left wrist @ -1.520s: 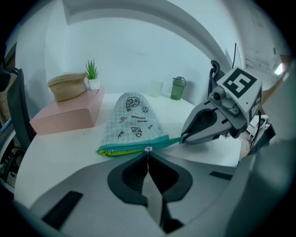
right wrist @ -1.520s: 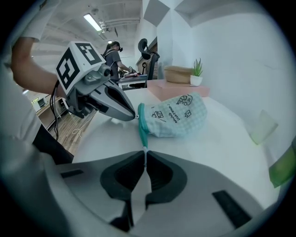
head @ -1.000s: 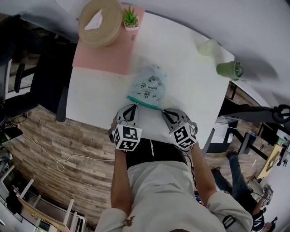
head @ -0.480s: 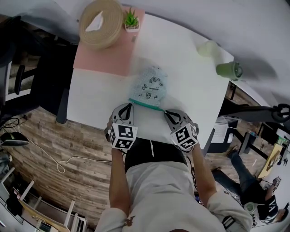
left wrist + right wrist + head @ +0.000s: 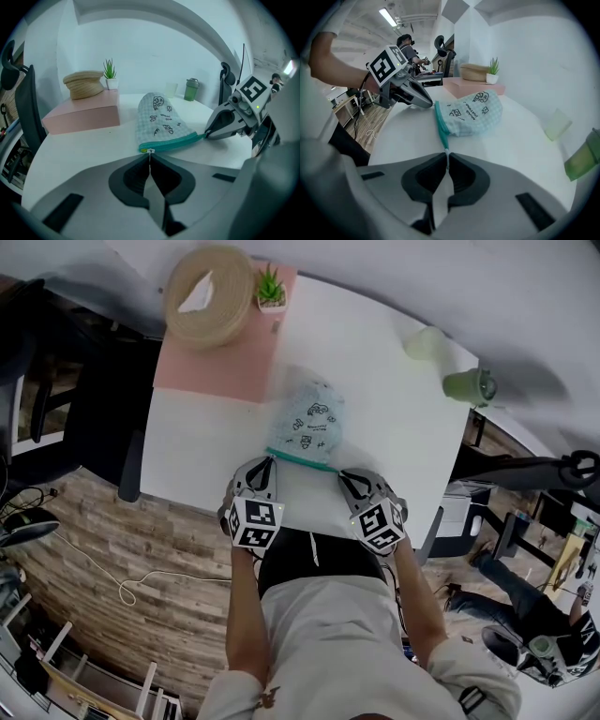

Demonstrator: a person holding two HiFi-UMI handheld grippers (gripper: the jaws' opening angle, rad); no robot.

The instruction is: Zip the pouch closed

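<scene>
A pale blue checked pouch (image 5: 309, 416) with small drawings lies on the white table (image 5: 384, 437). Its teal zipper edge (image 5: 300, 458) faces me and runs straight between both grippers. My left gripper (image 5: 269, 458) is shut on the small zipper pull (image 5: 150, 151) at the left end. At the right end my right gripper (image 5: 339, 472) is shut on the zipper's end tab (image 5: 446, 151). In the left gripper view the pouch (image 5: 159, 119) lies just ahead, with the right gripper (image 5: 207, 135) pinching its far corner. From the right gripper view I see the pouch (image 5: 473, 111) and the left gripper (image 5: 430, 104).
At the back left a pink box (image 5: 220, 357) carries a woven basket (image 5: 206, 292) and a small potted plant (image 5: 272, 285). A green cup (image 5: 469, 385) and a pale translucent cup (image 5: 424, 341) stand at the back right. A black chair (image 5: 103, 418) stands left of the table.
My left gripper has shifted slightly to the left, and the zipper edge lies straighter between the grippers. The right gripper has kept its place.
</scene>
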